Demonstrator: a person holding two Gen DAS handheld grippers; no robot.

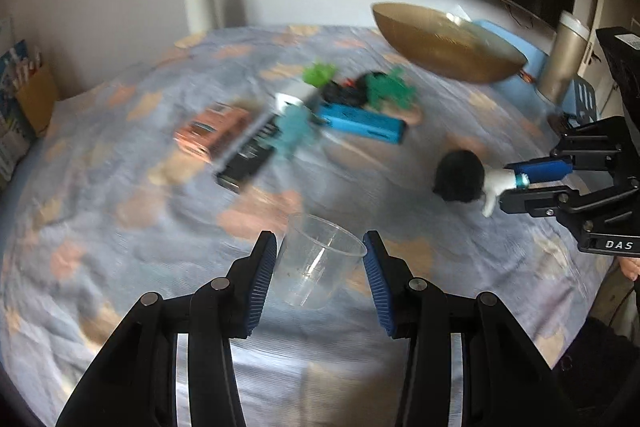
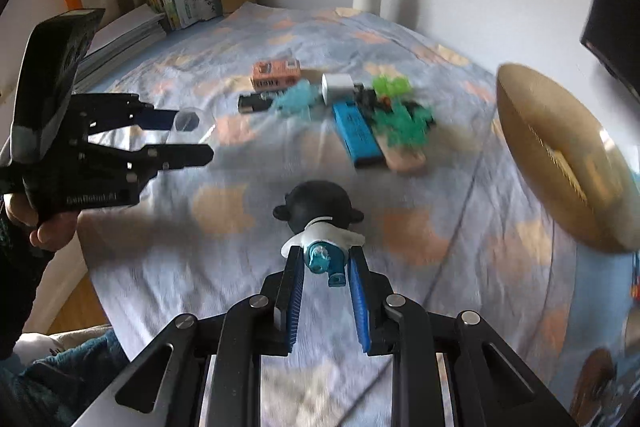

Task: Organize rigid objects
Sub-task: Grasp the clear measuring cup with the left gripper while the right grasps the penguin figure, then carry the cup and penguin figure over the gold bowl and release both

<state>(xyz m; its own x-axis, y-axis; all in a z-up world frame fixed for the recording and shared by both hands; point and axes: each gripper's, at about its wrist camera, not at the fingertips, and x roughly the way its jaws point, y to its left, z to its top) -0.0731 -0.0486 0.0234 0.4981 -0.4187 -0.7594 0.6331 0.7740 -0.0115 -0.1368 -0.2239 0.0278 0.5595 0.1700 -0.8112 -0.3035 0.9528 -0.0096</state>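
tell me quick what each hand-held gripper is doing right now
left hand-held gripper: closed on the clear plastic cup
right hand-held gripper: closed on the black-headed toy figure

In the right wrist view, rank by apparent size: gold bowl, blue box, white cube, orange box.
1. gold bowl, though nearer the camera
2. blue box
3. orange box and white cube: too alike to rank

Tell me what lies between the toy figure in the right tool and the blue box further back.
Only bare patterned bedspread separates the black-headed toy figure from the blue box; the right wrist view shows it best.
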